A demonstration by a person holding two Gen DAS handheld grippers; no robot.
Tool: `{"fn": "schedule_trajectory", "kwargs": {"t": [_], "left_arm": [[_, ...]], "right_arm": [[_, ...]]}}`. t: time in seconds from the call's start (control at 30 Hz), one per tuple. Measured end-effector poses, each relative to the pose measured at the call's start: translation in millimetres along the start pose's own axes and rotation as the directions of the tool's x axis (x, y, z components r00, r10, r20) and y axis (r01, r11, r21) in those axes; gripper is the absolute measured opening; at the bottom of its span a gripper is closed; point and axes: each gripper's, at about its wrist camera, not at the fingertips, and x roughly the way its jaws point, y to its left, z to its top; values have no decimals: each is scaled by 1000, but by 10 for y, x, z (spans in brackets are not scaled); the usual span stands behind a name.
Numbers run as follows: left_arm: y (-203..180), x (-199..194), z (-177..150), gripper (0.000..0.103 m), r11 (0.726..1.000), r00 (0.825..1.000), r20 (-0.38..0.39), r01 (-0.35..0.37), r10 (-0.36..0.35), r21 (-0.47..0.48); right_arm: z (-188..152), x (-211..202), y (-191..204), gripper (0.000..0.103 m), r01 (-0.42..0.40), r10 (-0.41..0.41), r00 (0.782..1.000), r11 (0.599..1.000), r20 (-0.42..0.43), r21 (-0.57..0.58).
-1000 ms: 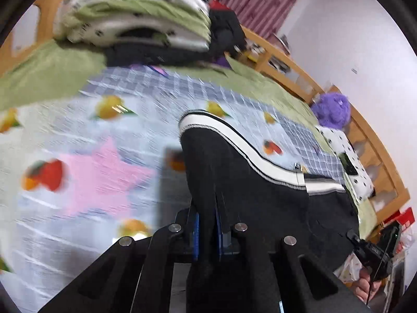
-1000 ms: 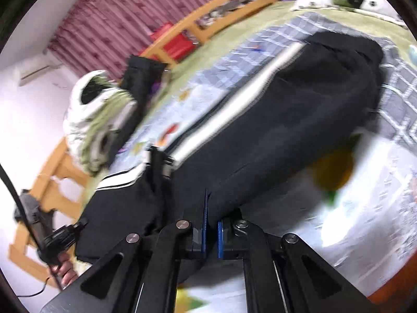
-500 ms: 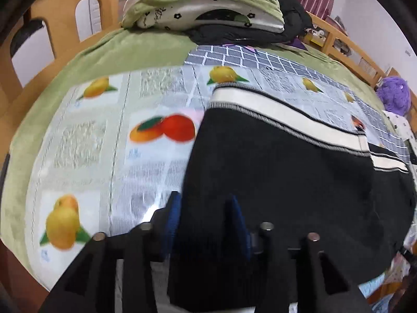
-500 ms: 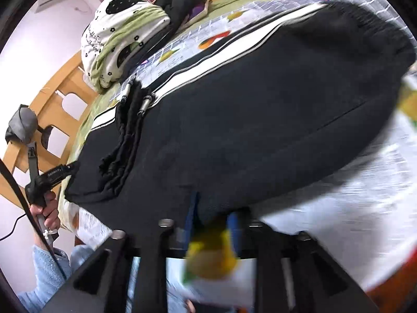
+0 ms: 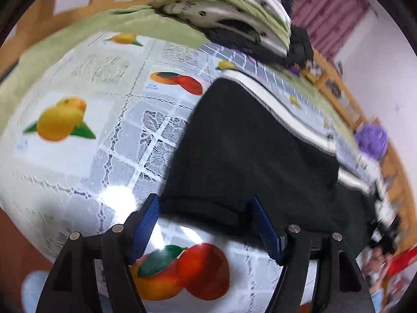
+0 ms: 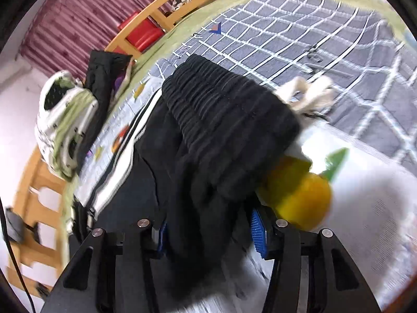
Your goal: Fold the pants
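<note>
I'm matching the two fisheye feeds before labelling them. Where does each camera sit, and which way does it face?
Left wrist: rides the left gripper, tilted down at the pants' hem on the fruit-print cloth; its own opening jaws straddle the hem edge.
Right wrist: rides the right gripper, tilted down over the ribbed waistband; its jaws are opening with black fabric between them.
Shared: the black pants, the cloth, the folded bedding pile and the wooden bed rail.

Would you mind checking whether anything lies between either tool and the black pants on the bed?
Nothing visible does. The left tool is opening right at the pants hem, and the right tool is opening with the gathered waistband fabric between its jaws; only the fruit-print cloth lies underneath.
</note>
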Motion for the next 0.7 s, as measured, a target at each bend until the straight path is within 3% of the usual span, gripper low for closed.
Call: {"fn": "schedule_trajectory", "kwargs": {"t": [0.1,0.2,0.27,0.33,0.37,0.4,0.43,0.5,0.6,0.67,0.7], "left_arm": [[-9,52,66,73,999,1000,14,-3,3,-42],[-68,122,113,72,999,1000,12,-12,13,-50],[-133,169,111,72,999,999,19,-35,36,-33],[-171,179,81,71,998,998,21,-62,63,-6],[-203,180,65,67,996,996,21,-87,86,17],[-233,177,49,58,994,995,17,-102,101,44],[-257,167,35,42,991,993,20,-113,112,70],[-306,130,2,27,983,991,34,-133,130,129],[-386,67,-40,26,965,984,61,-175,166,195],[-388,59,-39,33,964,982,62,-187,178,189],[-370,55,-42,38,965,981,55,-191,184,179]], "right_arm": [[42,6,171,28,27,-24,999,995,37,-98],[68,-212,167,29,-88,102,988,989,116,-115],[83,-127,137,37,-10,21,995,994,94,-111],[29,97,97,39,80,-82,997,983,-7,-163],[-12,79,101,40,83,-83,996,977,10,-195],[-53,-10,137,46,106,-101,994,971,36,-213],[-83,-97,206,46,142,-137,990,962,40,-235],[-180,-272,382,46,185,-175,983,936,58,-301],[-278,-482,727,46,278,-244,960,873,134,-402],[-406,-590,931,46,268,-222,963,858,154,-438],[-465,-590,1078,46,223,-181,974,860,134,-459]]}}
